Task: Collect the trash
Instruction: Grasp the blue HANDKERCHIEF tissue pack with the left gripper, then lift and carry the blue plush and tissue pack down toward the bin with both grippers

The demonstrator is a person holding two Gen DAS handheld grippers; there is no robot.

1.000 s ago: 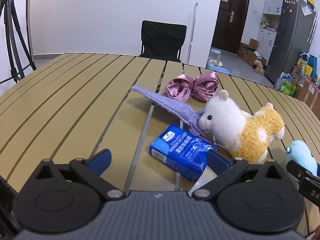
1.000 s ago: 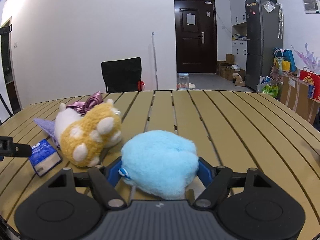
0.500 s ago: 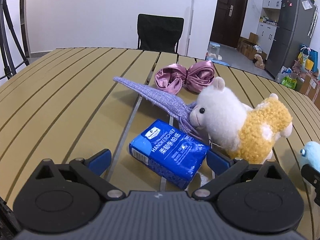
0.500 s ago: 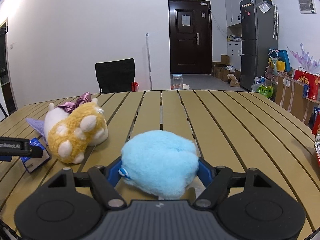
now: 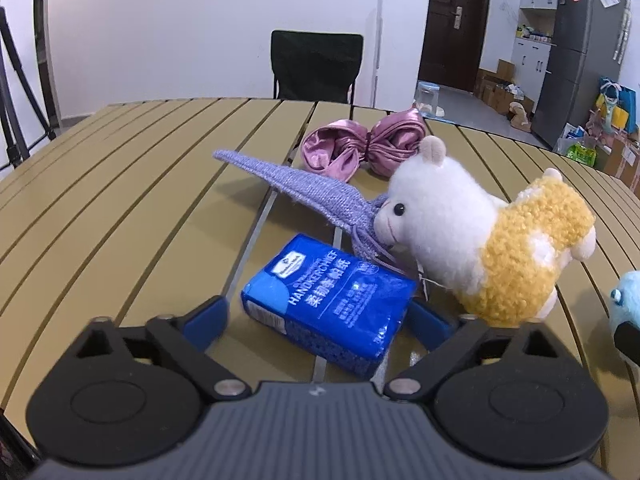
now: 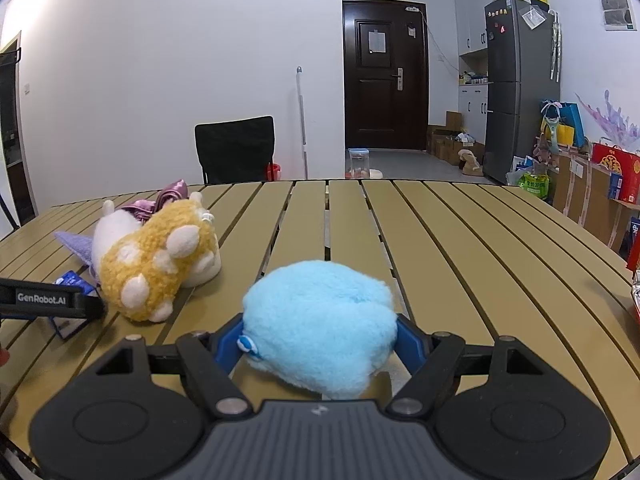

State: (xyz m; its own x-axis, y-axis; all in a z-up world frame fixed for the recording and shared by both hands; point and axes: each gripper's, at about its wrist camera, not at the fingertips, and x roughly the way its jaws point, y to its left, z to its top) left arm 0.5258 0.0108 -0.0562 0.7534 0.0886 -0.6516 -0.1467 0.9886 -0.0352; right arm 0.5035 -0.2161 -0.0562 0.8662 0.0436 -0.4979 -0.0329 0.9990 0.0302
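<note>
Blue tissue pack (image 5: 328, 304), white lettering

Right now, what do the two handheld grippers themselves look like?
Both match: a ribbed grey body, two black round-hubbed linkage arms, blue fingers. The left gripper shows white "GenRobot.AI" lettering along its black side in the right wrist view; the right gripper shows none. No cables or sleeves visible.

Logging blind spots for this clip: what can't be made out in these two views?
- Left view: tissue pack's near end, behind the tongs' body.
- Left view: blue plush, cut by the right edge.
- Right view: blue plush's underside, hidden by its bulk.
- Right view: red item, cut by the edge.
</note>
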